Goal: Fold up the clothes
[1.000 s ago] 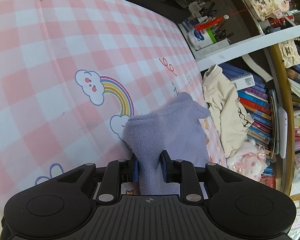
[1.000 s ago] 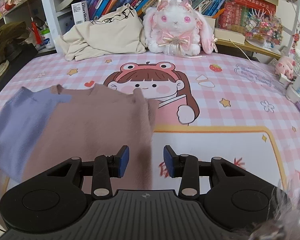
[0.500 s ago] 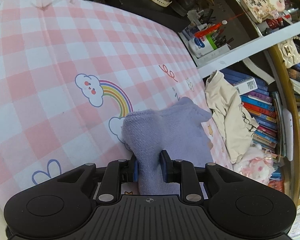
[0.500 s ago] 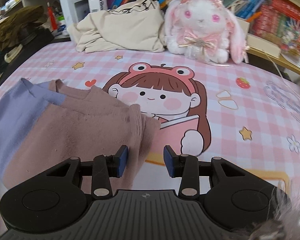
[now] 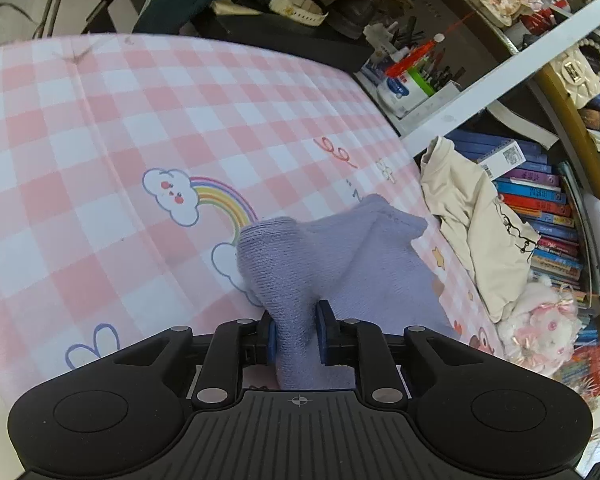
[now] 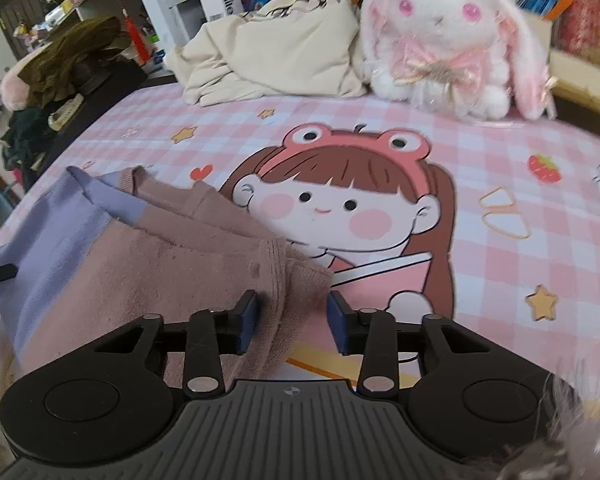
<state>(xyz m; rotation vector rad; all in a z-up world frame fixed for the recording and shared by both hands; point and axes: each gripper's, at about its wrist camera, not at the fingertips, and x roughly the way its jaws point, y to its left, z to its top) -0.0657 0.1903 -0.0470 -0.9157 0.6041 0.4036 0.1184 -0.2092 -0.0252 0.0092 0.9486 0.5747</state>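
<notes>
My left tool (image 5: 297,332) pinches a bunched lavender knitted sleeve (image 5: 324,256) above the pink checked worktop (image 5: 100,128). My right tool (image 6: 293,322) is spread around the folded dusty-pink knitted sweater's (image 6: 180,264) corner, seemingly not gripping.

My left black two-finger gripper (image 5: 296,334): blue pads clamped tight on lilac knit cloth (image 5: 320,256). My right black gripper (image 6: 292,324): jaws wide apart, straddling mauve fleece edge (image 6: 288,292), no pinch.

tabletop (image 6: 500,168) covered by pink checked cartoon mat; mauve-and-lilac garment (image 6: 160,248) laid at left, cream garment (image 6: 276,60) and plush rabbit (image 6: 444,40) seen at far edge.
</notes>
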